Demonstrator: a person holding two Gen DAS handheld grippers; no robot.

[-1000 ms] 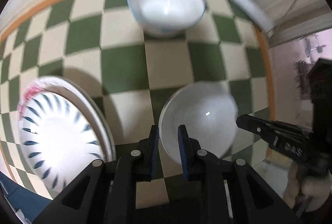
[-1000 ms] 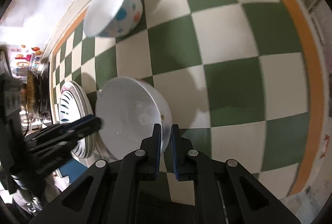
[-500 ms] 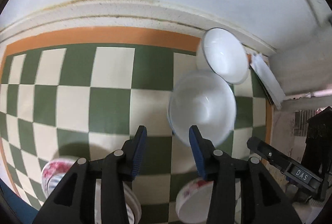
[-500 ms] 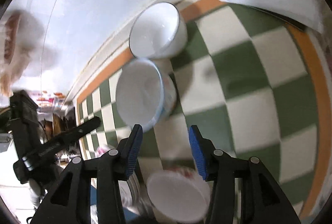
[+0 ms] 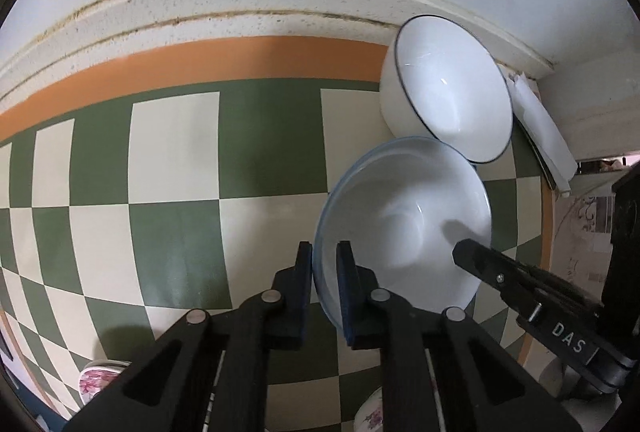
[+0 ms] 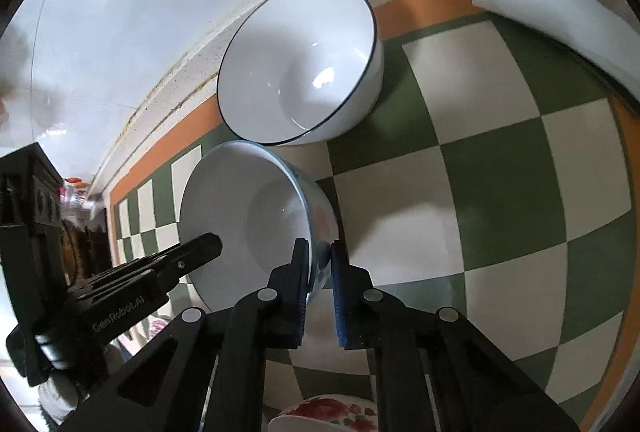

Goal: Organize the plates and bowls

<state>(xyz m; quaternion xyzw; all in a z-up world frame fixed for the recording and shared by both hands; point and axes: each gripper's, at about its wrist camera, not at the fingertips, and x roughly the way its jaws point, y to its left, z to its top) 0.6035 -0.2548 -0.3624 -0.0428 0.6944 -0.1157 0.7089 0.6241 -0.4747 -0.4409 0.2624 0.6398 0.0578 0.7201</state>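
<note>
Left wrist view showed the left tool [image 5: 323, 272] and right tool [image 6: 320, 274] each clamped on the blue-rimmed bowl's [image 5: 404, 228] rim.

Four bowls [image 5: 404, 224] — two tools [image 5: 324, 268]

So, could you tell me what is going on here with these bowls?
A person is tidying dishes on a green-checked tablecloth using two handheld tongs. Both the left tongs and the right tongs are clamped on opposite sides of the rim of the same blue-rimmed bowl. It sits just in front of a dark-rimmed white bowl near the wall. Floral dishes show at the near edge.
</note>
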